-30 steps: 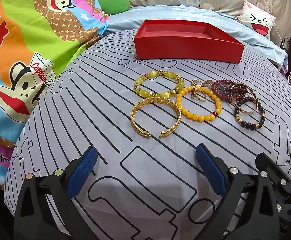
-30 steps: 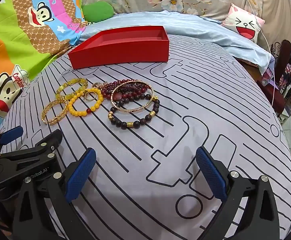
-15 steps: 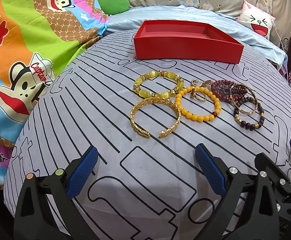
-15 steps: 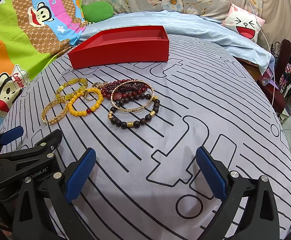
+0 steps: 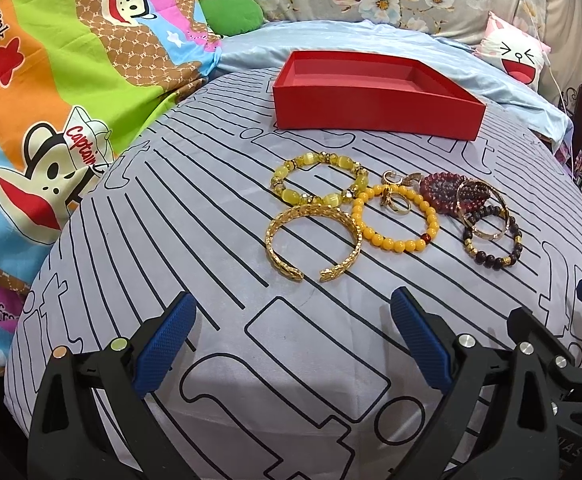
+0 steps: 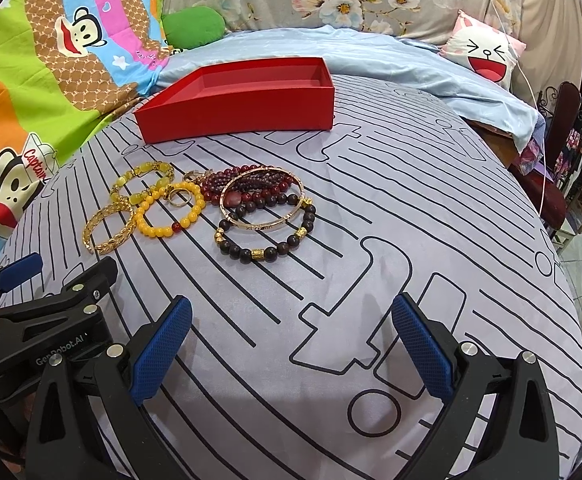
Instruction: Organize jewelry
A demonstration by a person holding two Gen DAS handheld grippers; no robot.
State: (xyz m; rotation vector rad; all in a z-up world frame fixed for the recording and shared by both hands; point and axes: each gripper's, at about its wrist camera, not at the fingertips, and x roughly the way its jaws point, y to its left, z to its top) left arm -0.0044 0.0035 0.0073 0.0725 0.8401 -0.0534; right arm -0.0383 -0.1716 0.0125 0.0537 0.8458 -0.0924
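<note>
Nearest the cameras, the left hand-held gripper (image 5: 291, 344) and the right hand-held gripper (image 6: 291, 344) hover side by side over the near edge of the bed (image 6: 431, 216), each with its 2 blue-padded fingers spread wide apart and nothing between them.

Farther in, around the middle of the striped grey bedcover, lies the jewelry in 1 loose cluster. I count 6 bracelets. Nearest on the left is 1 open gold cuff (image 5: 313, 242), touching 1 orange bead bracelet (image 5: 395, 220) beside it; just behind the cuff sits 1 pale yellow bead bracelet (image 5: 319, 178). To the right, 1 dark bead bracelet with gold spacers (image 6: 267, 236) lies under 1 thin gold bangle (image 6: 263, 200), which leans over 1 coiled dark red bead strand (image 6: 251, 184). Small gold rings (image 5: 397, 200), at least 2, rest within and behind the orange loop; their exact count is unclear.

Beyond the cluster, well apart from it toward the far edge of the bed, stands 1 open red box (image 5: 375, 108), with nothing visible inside.

Farthest back, 1 white cartoon-face pillow (image 6: 487, 58) rests at the far right corner.
</note>
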